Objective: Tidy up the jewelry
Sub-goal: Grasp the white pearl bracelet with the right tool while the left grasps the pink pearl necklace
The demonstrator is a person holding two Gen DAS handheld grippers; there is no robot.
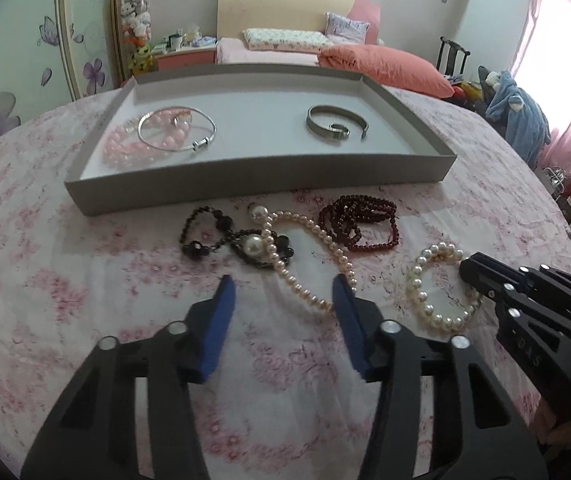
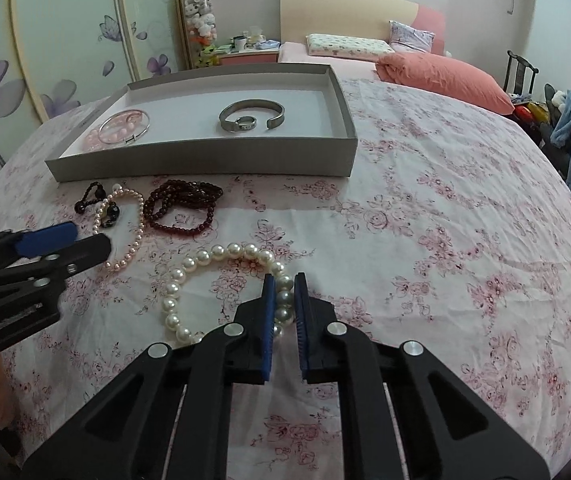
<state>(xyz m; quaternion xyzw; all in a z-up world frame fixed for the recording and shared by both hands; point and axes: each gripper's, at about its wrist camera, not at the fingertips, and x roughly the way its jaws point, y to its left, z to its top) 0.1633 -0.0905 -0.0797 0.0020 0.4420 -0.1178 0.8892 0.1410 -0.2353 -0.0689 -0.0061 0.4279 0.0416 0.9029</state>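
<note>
White pearl bracelet (image 2: 221, 280) lies as a flat loop; right gripper (image 2: 284, 280) pinches its right side, left gripper (image 1: 283, 284) wide apart.

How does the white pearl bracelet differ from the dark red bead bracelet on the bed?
The white pearl bracelet has big pale glossy beads in one open loop; the dark red bead bracelet has small beads coiled in several strands. The right gripper has closed on the pearls; the red one lies untouched near the grey tray. Both rest on the floral bedsheet.
</note>
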